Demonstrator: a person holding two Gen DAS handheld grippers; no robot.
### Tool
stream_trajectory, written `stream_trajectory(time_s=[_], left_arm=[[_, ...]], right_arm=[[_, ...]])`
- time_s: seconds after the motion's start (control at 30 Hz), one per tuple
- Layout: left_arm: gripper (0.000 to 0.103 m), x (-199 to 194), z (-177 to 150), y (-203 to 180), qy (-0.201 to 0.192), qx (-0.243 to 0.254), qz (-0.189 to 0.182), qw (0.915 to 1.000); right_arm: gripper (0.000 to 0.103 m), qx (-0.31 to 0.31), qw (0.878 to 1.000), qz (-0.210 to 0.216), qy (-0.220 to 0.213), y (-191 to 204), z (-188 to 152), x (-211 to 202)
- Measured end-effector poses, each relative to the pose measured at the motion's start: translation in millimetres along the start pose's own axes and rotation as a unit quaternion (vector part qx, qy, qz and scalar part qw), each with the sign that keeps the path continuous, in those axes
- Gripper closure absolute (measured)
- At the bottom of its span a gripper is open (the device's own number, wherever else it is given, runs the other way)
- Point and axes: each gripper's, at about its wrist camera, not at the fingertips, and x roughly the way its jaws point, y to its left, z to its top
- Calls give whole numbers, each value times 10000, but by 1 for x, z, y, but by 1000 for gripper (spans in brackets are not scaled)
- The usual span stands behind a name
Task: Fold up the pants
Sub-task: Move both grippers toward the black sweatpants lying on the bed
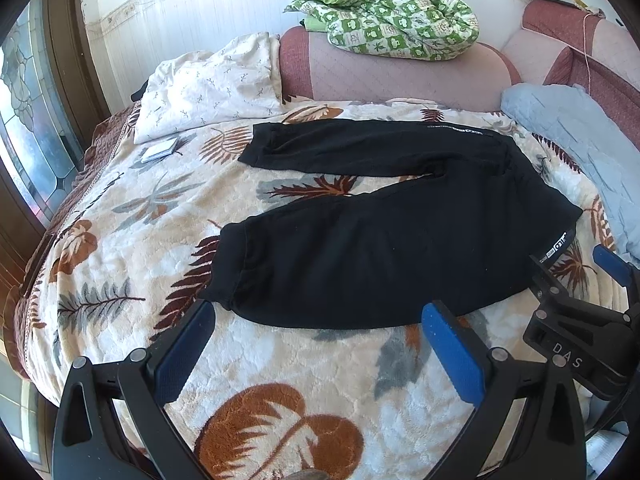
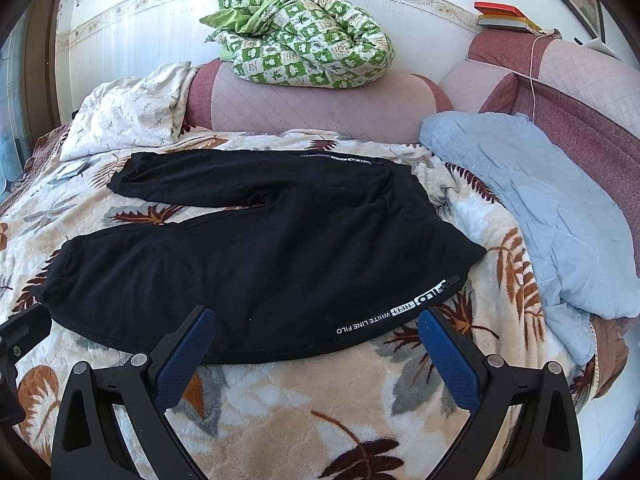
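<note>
Black pants (image 1: 380, 240) lie flat on a leaf-patterned blanket (image 1: 280, 380), legs spread in a V toward the left and waist at the right; they also show in the right wrist view (image 2: 260, 256). My left gripper (image 1: 318, 320) is open and empty, just short of the near leg's lower edge by the cuff. My right gripper (image 2: 316, 322) is open and empty over the near edge of the same leg, close to the white lettered stripe (image 2: 392, 312). The right gripper also shows at the right of the left wrist view (image 1: 572, 268).
A white pillow (image 1: 208, 84) and a small booklet (image 1: 160, 151) lie at the far left. A green checked quilt (image 1: 392, 12) sits on the pink headboard cushion (image 1: 400, 76). A light blue quilt (image 2: 532, 196) lies to the right. A window (image 1: 32, 120) stands at left.
</note>
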Motion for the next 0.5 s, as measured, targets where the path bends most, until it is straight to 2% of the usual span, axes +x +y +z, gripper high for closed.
stream_trajectory(time_s=[0.5], left_arm=[[0,12,-6,0,169,-17,26,9999]], right_arm=[[0,17,9999,24,127,1,-6,8]])
